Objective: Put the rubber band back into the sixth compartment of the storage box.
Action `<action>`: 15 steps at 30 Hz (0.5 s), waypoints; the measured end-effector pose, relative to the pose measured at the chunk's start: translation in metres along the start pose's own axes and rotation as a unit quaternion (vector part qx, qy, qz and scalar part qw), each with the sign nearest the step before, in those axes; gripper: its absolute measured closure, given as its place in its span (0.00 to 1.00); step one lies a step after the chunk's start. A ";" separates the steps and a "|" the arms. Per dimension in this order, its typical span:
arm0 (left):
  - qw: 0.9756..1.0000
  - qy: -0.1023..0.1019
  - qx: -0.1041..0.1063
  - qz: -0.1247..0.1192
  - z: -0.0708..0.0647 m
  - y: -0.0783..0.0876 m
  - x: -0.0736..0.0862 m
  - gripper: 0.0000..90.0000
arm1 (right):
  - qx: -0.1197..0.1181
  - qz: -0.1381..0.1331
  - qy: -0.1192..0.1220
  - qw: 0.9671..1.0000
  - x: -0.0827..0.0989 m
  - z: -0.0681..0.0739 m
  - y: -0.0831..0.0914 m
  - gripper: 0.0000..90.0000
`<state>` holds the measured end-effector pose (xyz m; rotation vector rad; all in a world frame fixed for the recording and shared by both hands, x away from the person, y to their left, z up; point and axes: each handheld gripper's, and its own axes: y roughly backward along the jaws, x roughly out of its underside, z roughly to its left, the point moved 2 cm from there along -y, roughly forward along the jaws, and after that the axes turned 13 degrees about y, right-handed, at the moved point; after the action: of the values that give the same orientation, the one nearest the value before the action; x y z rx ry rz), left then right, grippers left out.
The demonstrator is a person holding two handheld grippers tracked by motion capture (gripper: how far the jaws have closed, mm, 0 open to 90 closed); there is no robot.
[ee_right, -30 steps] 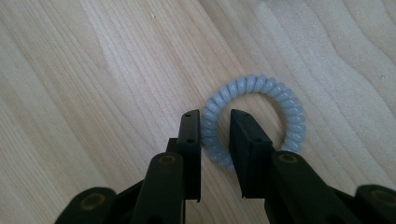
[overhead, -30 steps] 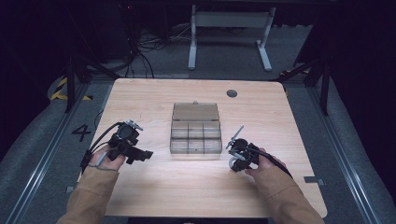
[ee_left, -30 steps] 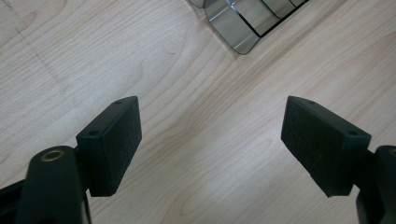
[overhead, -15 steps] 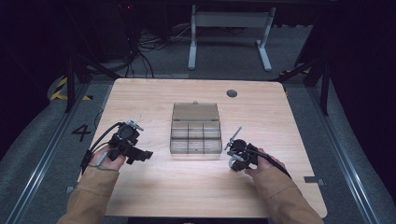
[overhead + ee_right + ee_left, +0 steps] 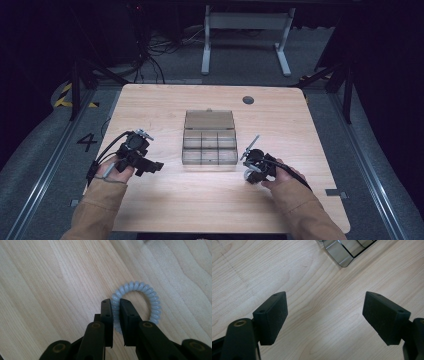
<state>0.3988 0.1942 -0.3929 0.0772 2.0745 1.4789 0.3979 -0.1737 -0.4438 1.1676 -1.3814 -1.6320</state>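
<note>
Your right gripper point(image 5: 248, 170) pinches a hair tie; your left gripper point(image 5: 150, 167) is spread wide.

High view: both flank the compartment box point(image 5: 209, 137) on the table point(image 5: 200, 210). Left gripper view: jaws apart over bare wood. Right gripper view: jaws clamp the pale spiral hair tie point(image 5: 140, 297) lying on the table.

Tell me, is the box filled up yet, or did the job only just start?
Only just started, it seems. Done: the clear box sits open on the table, and its compartments look empty. In hand: the right tool is pinched shut on a pale blue spiral hair tie. The left tool is open with nothing in it. Left, probably: carrying the hair tie to the box.
</note>
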 end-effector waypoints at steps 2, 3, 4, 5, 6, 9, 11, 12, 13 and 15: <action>1.000 0.000 0.001 0.000 0.000 0.000 0.000 0.23 | 0.001 -0.002 -0.001 1.000 0.001 0.000 0.001 0.91; 1.000 0.000 0.001 0.000 0.000 0.000 0.000 0.23 | -0.003 -0.005 -0.005 1.000 0.001 -0.001 0.003 0.91; 1.000 0.001 0.001 0.000 0.000 0.000 0.000 0.23 | -0.005 -0.007 -0.001 1.000 0.001 -0.001 0.005 0.90; 1.000 0.000 0.001 0.001 0.000 0.000 0.000 0.23 | -0.007 -0.010 -0.002 1.000 0.001 -0.002 0.007 0.91; 1.000 0.000 0.000 0.001 0.000 0.000 0.000 0.23 | -0.006 -0.010 -0.001 1.000 0.001 -0.002 0.009 0.91; 1.000 0.000 0.000 0.002 0.000 0.000 0.000 0.23 | -0.003 -0.019 -0.003 1.000 0.000 -0.003 0.017 0.91; 1.000 0.003 0.000 0.002 0.001 0.001 0.001 0.23 | -0.005 -0.019 -0.005 1.000 0.000 -0.004 0.020 0.91; 1.000 0.003 -0.001 0.001 0.001 0.001 0.001 0.23 | -0.001 -0.021 -0.008 1.000 -0.001 -0.005 0.023 0.91; 1.000 0.005 -0.001 0.001 0.001 0.001 0.001 0.23 | 0.001 -0.025 -0.008 1.000 -0.001 -0.006 0.025 0.91; 1.000 0.004 -0.001 0.001 0.001 0.002 0.002 0.23 | 0.000 -0.025 -0.008 1.000 -0.002 -0.008 0.029 0.91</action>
<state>0.3972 0.1963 -0.3922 0.0721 2.0800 1.4847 0.4044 -0.1801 -0.4147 1.1992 -1.3727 -1.6792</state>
